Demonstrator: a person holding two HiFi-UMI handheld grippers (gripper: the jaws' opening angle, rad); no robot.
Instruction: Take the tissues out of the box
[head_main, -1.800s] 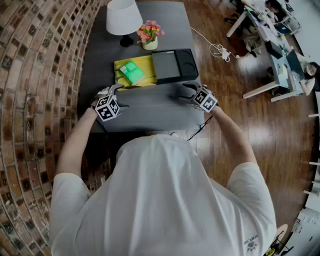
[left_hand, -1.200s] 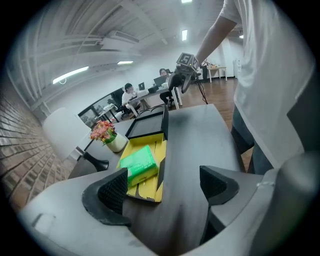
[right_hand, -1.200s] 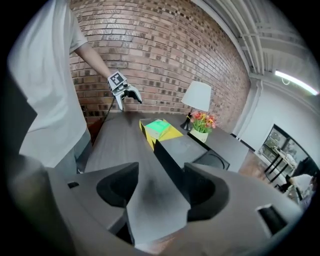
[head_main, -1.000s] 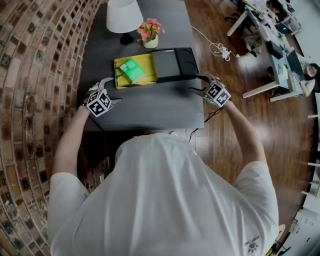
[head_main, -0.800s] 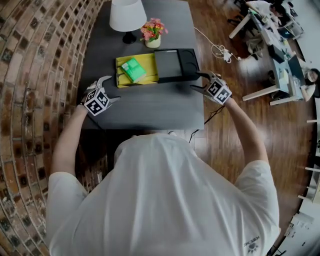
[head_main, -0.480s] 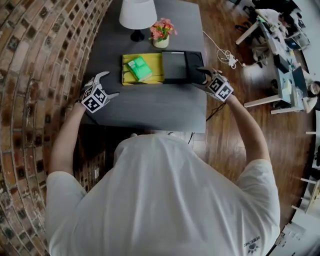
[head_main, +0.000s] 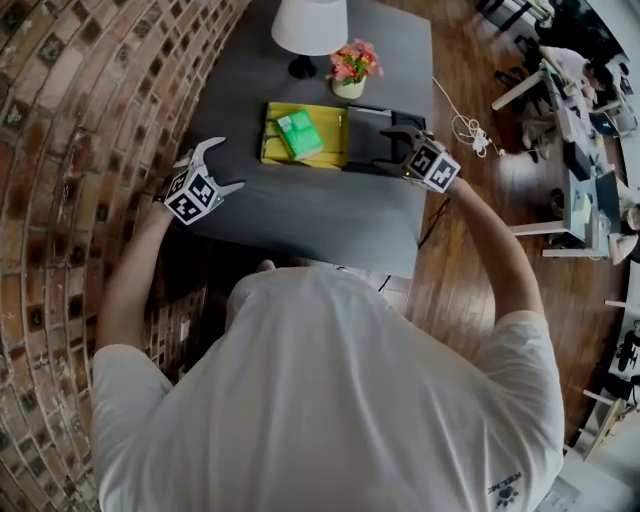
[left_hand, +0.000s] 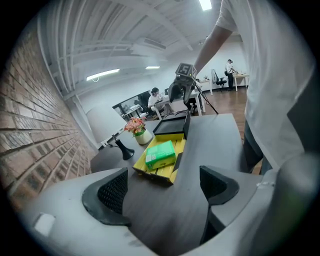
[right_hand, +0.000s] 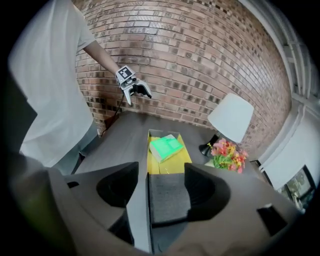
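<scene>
Worktop (head_main: 320, 215): is carrying everything, grey, with a brick wall running along its 9 o'clock side in the head view.
Lamp (head_main: 310, 25): is standing at the far edge, at 12 o'clock, with a small pot of flowers (head_main: 352, 65) just beside it at 3 o'clock.
Yellow box (head_main: 300, 163): is lying open-topped in the far half of the worktop, its rim unobstructed from above.
Black lid (head_main: 372, 140): is sitting against the box's 3 o'clock side (probably the cover, already off the box).
Tissues (head_main: 298, 133): are lying flat inside the yellow box as a green pack, its long axis running roughly 11 to 5 o'clock in the head view.
Right gripper (head_main: 395, 150): is reaching over the black lid, its jaws drawn narrow and pinching a wall of that lid, so it is not free for the pack.
Left gripper (head_main: 225, 165): is hovering above the worktop's 9 o'clock edge, jaws standing wide with nothing between them.
Deciding relation: the pack is lying at about 2 o'clock from the left gripper in the head view, and dead ahead at 12 o'clock along that gripper's own jaws, still well apart. The left one looks best placed, closing across the pack's short side.
</scene>
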